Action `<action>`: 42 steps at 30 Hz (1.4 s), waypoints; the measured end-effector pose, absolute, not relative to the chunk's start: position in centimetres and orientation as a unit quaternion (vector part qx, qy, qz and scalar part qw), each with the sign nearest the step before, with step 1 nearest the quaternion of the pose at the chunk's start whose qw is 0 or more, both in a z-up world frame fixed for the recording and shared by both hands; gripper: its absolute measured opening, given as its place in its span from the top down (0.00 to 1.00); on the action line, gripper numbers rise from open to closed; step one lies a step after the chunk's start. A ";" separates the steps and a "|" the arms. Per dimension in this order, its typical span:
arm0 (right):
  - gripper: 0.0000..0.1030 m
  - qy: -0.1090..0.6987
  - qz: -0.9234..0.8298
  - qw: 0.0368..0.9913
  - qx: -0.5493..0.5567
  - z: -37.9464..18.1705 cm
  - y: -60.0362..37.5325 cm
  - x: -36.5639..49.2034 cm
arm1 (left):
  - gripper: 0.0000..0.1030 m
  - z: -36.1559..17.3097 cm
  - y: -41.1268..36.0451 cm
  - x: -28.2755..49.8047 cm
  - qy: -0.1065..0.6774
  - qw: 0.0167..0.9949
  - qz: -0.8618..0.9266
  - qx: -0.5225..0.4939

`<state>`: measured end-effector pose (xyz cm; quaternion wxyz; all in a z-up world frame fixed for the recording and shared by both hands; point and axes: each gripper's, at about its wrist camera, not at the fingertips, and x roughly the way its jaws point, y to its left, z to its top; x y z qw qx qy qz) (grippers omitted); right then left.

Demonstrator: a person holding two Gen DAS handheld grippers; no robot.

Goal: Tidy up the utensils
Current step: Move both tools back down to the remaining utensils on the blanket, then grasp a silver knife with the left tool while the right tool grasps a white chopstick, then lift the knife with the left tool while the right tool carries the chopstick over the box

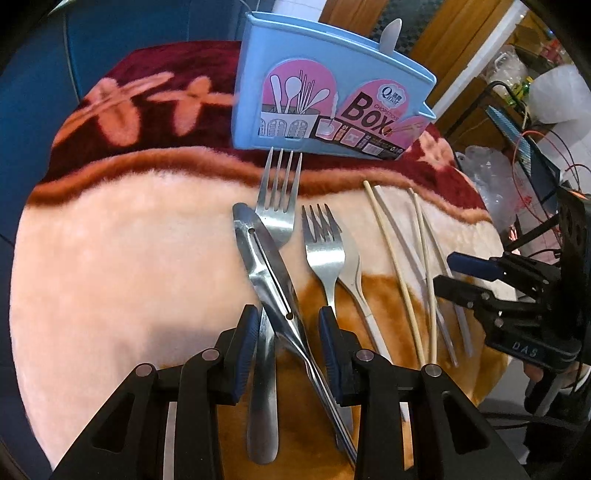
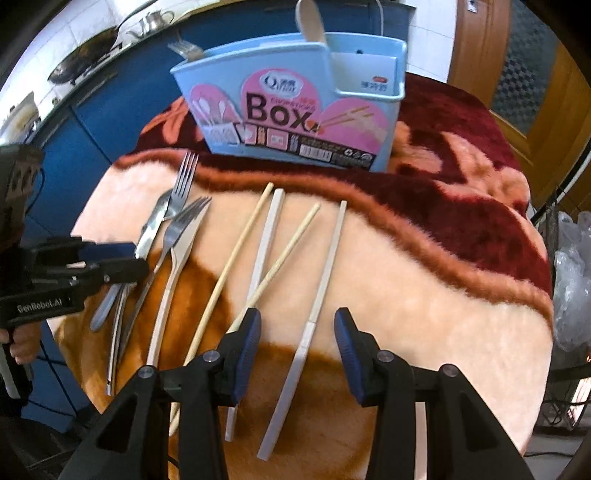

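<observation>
A light blue chopsticks box [image 1: 332,92] [image 2: 295,99] stands at the back of the blanket with a pale spoon [image 2: 312,22] in it. My left gripper [image 1: 289,325] is open and points down over the handles of a steel fork [image 1: 277,206] and slotted steel tongs [image 1: 266,266]; both lie between its pads. A second fork [image 1: 323,251] lies just to the right. My right gripper [image 2: 297,321] is open astride a white chopstick [image 2: 325,266], without pressing it. A bamboo chopstick [image 2: 288,251] passes under its left finger. Another white chopstick [image 2: 264,251] and bamboo chopstick [image 2: 232,266] lie further left.
A plush pink and maroon blanket [image 1: 110,258] covers the round table. Blue cabinets [image 2: 110,122] stand behind, a wooden door [image 2: 535,74] at the back right. Plastic bags [image 2: 572,277] and a wire rack sit past the right edge. A fork [image 2: 184,50] stands in the box.
</observation>
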<state>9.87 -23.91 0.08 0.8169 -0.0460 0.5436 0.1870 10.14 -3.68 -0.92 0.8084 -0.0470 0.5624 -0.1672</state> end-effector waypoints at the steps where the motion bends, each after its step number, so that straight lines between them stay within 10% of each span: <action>1: 0.58 0.545 0.187 0.816 -0.051 0.0 -23.8 9.9 | 0.67 -0.9 -3.6 10.2 0.562 0.808 -0.168 -0.050; 9: 0.91 0.551 0.185 0.812 -0.053 0.1 -24.3 10.1 | 0.83 -0.4 -1.8 10.3 0.545 0.818 -0.166 -0.075; 33: 0.82 0.590 0.207 0.775 -0.090 -0.2 -22.5 12.9 | 0.81 -1.0 0.3 13.1 0.575 0.802 -0.153 -0.054; 42: 0.93 0.531 0.198 0.823 -0.022 0.5 -25.5 11.3 | 0.83 -0.6 0.5 11.2 0.515 0.838 -0.169 -0.072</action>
